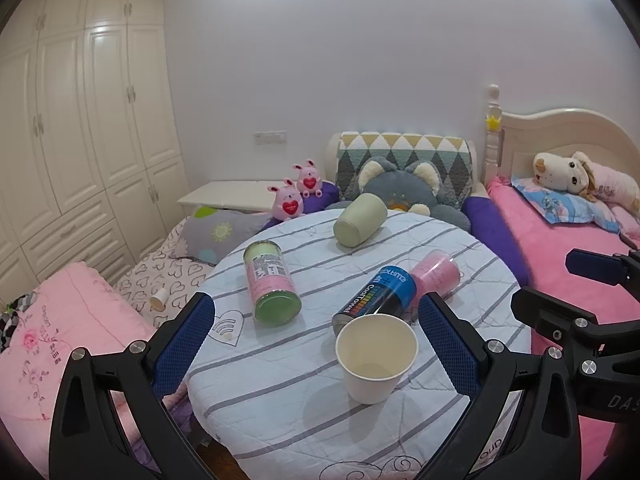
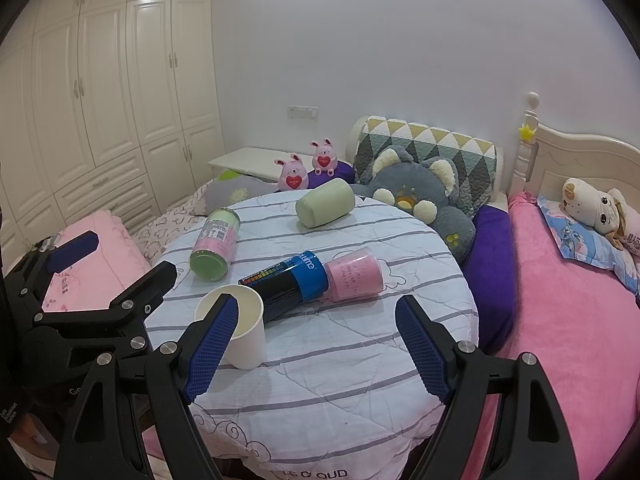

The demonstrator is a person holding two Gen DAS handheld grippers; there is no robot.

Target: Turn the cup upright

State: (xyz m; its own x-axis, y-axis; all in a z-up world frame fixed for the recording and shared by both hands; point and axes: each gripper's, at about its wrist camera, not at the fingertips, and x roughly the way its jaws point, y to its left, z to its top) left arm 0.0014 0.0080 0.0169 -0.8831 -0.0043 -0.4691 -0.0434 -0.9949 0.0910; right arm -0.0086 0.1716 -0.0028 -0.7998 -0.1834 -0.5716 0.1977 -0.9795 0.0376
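A white paper cup [image 1: 376,356] stands upright, mouth up, on the round table with the striped cloth [image 1: 280,392]; in the right wrist view the cup [image 2: 244,332] is partly behind my right gripper's left finger. A pale green cup [image 1: 360,220] lies on its side at the table's far edge and also shows in the right wrist view [image 2: 325,203]. My left gripper [image 1: 316,324] is open and empty, its fingers either side of the paper cup, not touching. My right gripper [image 2: 316,322] is open and empty above the table's near part.
A green-and-pink can [image 1: 272,284], a blue-black can [image 1: 376,296] and a pink cup [image 1: 436,270] lie on their sides mid-table. Plush toys [image 1: 400,188] and bedding ring the table. A pink bed [image 2: 568,320] is right, wardrobes [image 1: 80,120] left.
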